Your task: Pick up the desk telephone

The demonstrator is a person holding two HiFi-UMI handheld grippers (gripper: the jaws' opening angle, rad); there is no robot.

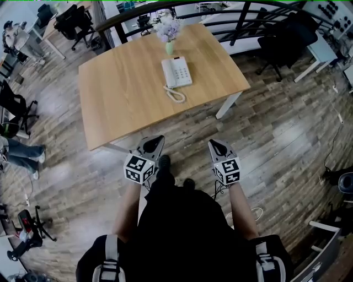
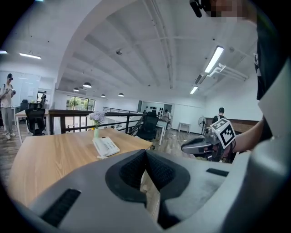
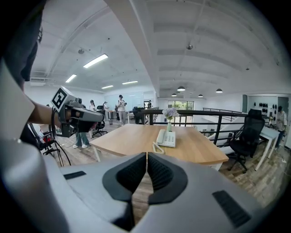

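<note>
A white desk telephone (image 1: 176, 72) lies on the far part of a wooden table (image 1: 121, 104), its coiled cord (image 1: 175, 94) trailing toward me. The phone also shows in the left gripper view (image 2: 105, 146) and the right gripper view (image 3: 166, 138). My left gripper (image 1: 157, 139) is shut and empty, held just short of the table's near edge. My right gripper (image 1: 212, 144) is shut and empty too, over the floor to the right of that edge. Both stay well short of the phone.
A small green vase of pale flowers (image 1: 169, 34) stands just behind the phone. A dark railing (image 1: 165, 12) runs behind the table. Black office chairs (image 1: 281, 41) stand at the right and far left (image 1: 74, 22). People stand at the left (image 1: 22, 154).
</note>
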